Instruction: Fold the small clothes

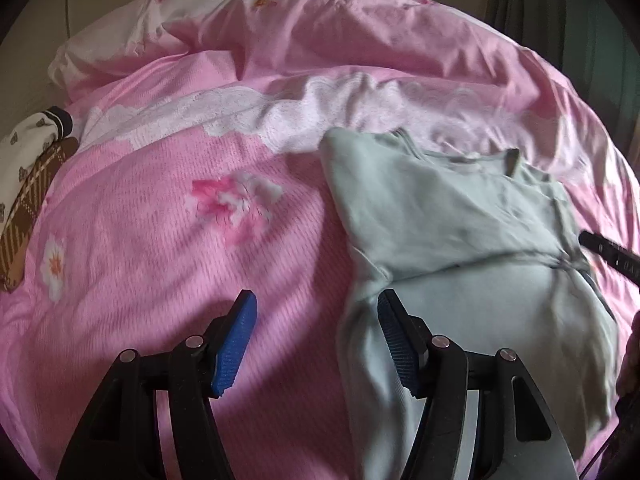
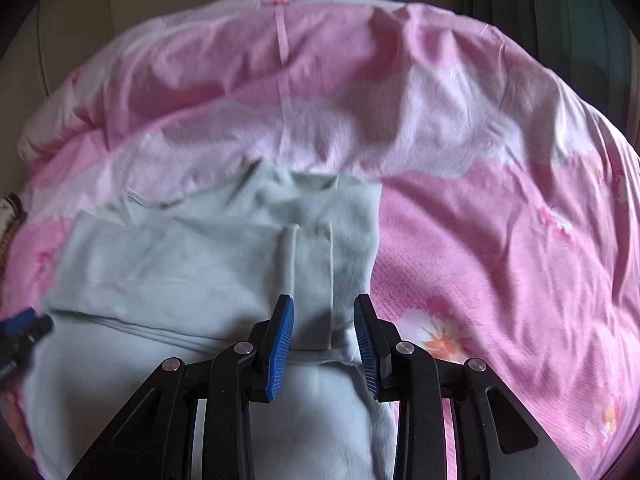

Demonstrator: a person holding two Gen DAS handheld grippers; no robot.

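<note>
1. One pale green top (image 1: 460, 240) is laid on the pink quilt (image 1: 160, 248), toward its near edge. It is partly folded: one flap is turned over the body, prob. so the width is narrowed before the next fold. Neckline is turned toward the far, bunched-up part of the quilt.
2. A sleeve or side strip (image 2: 312, 264) is seen lying across the top's right part, w/ its end between the right gripper's pads. Whether it is touched can't be told.
3. Right gripper (image 2: 324, 332): jaws spread, nothing pinched; held low over the top's right edge, judged as lined up for a grab of that strip.
4. Left gripper (image 1: 316, 340): jaws spread wide, empty. One pad is over the top's left edge, the other over bare quilt, so the edge is straddled, likely for a pickup.
5. Count: 1 top being folded, 2 grippers, 4 blue pads.
6. At the quilt's left edge, 1 other garment (image 1: 24, 184) is left aside: cream print w/ brown plaid and a dark cuff; prob. waiting its turn.
7. Beyond: 1 dark green curtain (image 1: 532, 4) at the far right.
</note>
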